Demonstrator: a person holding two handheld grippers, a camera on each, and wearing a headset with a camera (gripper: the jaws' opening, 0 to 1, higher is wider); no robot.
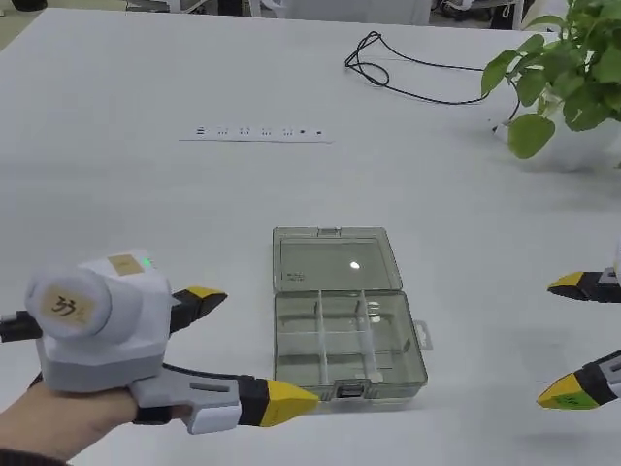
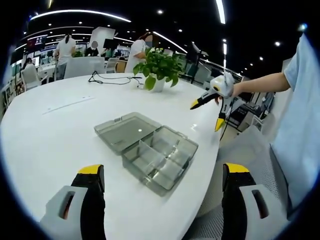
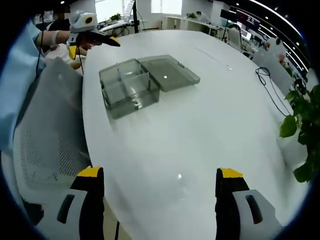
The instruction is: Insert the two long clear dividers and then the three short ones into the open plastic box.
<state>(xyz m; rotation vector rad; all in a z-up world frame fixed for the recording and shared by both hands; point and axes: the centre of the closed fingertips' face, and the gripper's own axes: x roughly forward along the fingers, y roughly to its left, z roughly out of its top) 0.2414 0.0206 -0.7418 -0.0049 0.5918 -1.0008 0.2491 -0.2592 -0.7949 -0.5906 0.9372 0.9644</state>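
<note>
Head view: white table spans the whole scene. Potted plant sits at the far right. Open plastic box lies near centre, tray on the near side, lid folded flat on the far side, both resting on the table.

Left gripper is near left, just beside the box's left wall, not touching it. Jaws are wide, holding nothing. A hand grips it from below. Right gripper is at the near right edge, well apart from the box. Jaws are also wide, nothing between them.

Black cable is looped on the far side, left of the plant.

Clear dividers stand upright inside the tray and split it into compartments. Exact count can't be told.
</note>
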